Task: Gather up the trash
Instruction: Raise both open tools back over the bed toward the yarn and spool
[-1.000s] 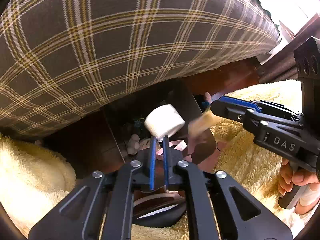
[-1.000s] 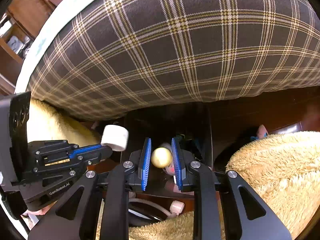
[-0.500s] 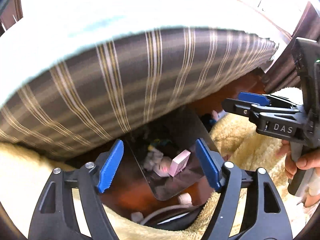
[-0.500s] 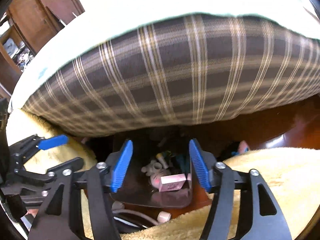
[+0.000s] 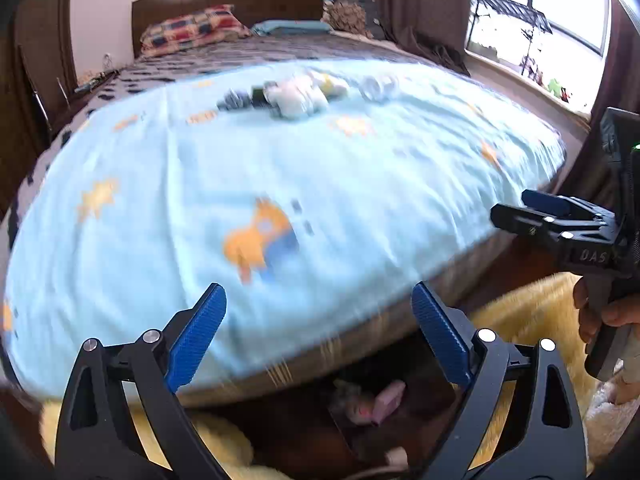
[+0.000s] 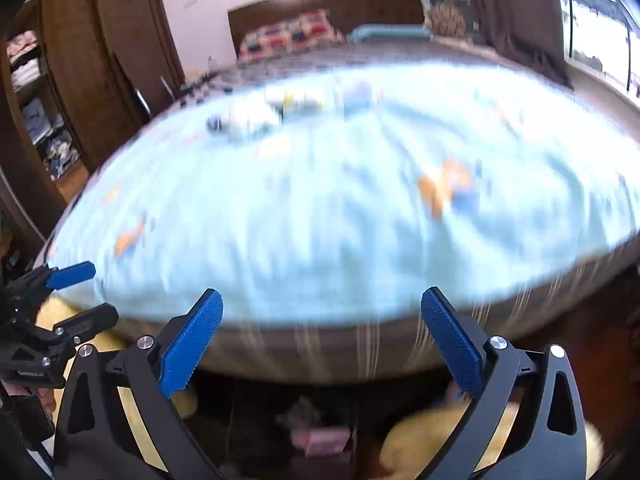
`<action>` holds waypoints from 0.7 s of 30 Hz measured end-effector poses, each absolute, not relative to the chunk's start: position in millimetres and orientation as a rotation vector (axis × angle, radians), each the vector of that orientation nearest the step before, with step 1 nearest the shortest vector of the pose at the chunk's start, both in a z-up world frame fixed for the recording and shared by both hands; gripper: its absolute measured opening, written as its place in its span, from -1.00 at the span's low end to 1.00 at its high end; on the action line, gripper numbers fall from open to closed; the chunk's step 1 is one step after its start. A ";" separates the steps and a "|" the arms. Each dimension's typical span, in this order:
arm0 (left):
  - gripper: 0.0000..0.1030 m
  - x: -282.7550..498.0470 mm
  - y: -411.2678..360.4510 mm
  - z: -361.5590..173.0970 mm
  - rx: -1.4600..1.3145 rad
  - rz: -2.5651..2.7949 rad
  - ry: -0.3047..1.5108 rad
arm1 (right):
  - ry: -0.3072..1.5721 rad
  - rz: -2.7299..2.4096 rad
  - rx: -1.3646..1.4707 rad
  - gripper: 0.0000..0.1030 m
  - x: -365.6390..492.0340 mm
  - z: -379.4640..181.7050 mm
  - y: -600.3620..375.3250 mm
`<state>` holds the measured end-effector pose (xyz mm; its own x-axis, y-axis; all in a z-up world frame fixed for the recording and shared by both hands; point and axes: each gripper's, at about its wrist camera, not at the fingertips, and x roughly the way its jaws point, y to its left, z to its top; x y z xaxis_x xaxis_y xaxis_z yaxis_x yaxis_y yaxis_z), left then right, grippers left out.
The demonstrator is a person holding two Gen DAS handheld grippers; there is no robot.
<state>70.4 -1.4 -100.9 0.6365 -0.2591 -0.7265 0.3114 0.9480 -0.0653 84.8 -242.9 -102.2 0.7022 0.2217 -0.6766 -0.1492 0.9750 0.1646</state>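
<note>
A: Both sets of fingers have just sprung wide, left gripper (image 5: 318, 332) and right gripper (image 6: 322, 338) empty

B: Good. Bin (image 5: 372, 404) sits below them, under the bed (image 5: 280, 168) edge; more trash (image 5: 296, 94) lies well off on the bed, so reach there unhurried

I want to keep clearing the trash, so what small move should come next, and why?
Probably carry both grippers forward over the blue blanket toward the litter pile. The left gripper and right gripper, jaws just opened, hold nothing, and the bin below already holds scraps.
</note>
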 end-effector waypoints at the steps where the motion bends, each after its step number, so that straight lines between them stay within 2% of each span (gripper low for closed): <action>1: 0.73 77.9 -1.1 -96.0 0.065 -0.325 0.809 | 0.756 0.208 0.099 0.94 90.1 -97.4 -242.1; 6: 0.73 116.9 -6.8 -89.6 0.070 -0.302 0.779 | 0.751 0.178 0.105 0.94 139.1 -84.9 -244.2; 21: 0.73 235.3 -25.7 -100.4 0.001 -0.248 0.838 | 0.783 0.164 0.123 0.94 258.0 -100.1 -243.9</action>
<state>235.3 -25.7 -100.4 0.6421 -0.2176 -0.7351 0.2183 0.9711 -0.0968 258.0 -243.9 -100.1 0.6968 0.1921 -0.6911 -0.1006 0.9801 0.1711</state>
